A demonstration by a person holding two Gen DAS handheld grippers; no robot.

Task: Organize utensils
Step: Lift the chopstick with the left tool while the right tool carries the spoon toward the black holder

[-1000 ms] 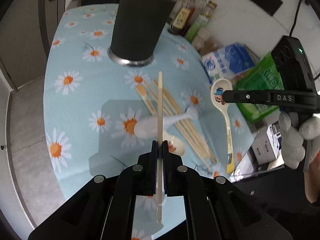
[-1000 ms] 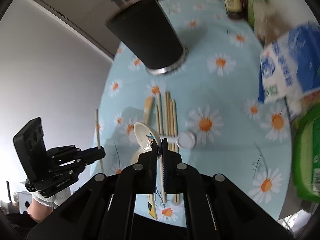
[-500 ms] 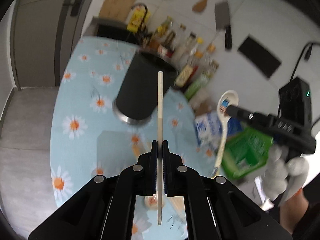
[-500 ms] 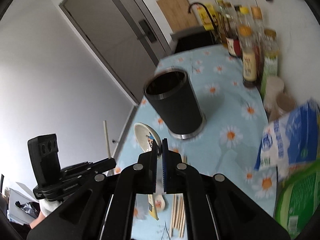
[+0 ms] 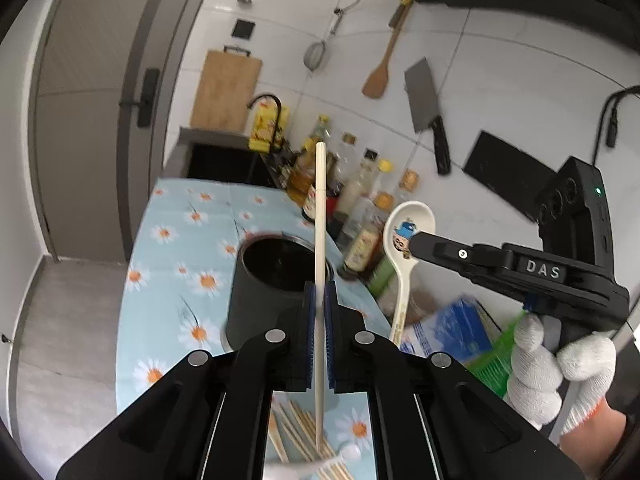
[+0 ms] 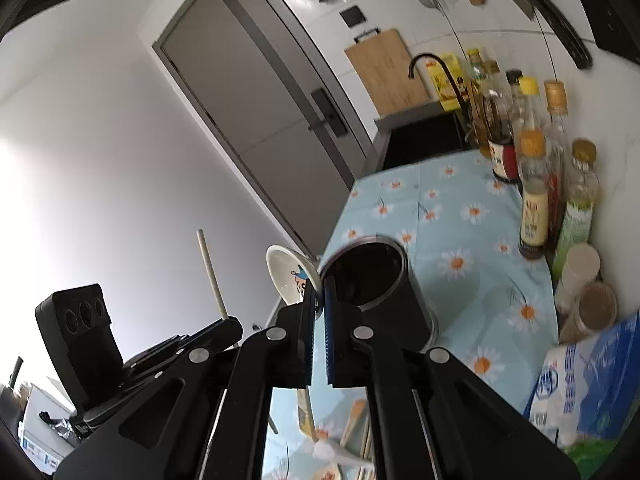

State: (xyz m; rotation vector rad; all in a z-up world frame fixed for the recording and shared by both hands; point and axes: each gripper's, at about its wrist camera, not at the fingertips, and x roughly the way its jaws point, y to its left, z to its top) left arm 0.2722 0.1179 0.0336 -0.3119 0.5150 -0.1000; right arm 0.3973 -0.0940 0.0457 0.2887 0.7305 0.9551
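So both hands are loaded at once here. The left gripper (image 5: 319, 300) is clamped tight on a single pale chopstick (image 5: 320, 216), held about a third of the way up so most of the stick pokes straight toward 12 o'clock above the pads. The right gripper (image 6: 319, 298) is pinched on a white ceramic soup spoon (image 5: 405, 236) with a little cartoon print, gripped right at the neck where the bowl meets the handle, handle hanging down toward 6.

The dark utensil cup (image 5: 276, 284) stands upright on the daisy tablecloth (image 5: 176, 248), mouth open, nothing visible inside from either view. From the left camera it's just behind the chopstick, a touch toward 11. The spoon is off at 3 o'clock from the cup. More loose chopsticks (image 5: 298, 428) lie on the cloth down at 6.

Handling-wise, I'd guess the chopstick is feather-light and stiff, but thin and smooth, so it could pivot between the pads if bumped on the rim. The spoon is the fragile one: glazed, slick, heavier at the bowl. A neck grip looks sensible, but I'd lower it in rather than drop it.
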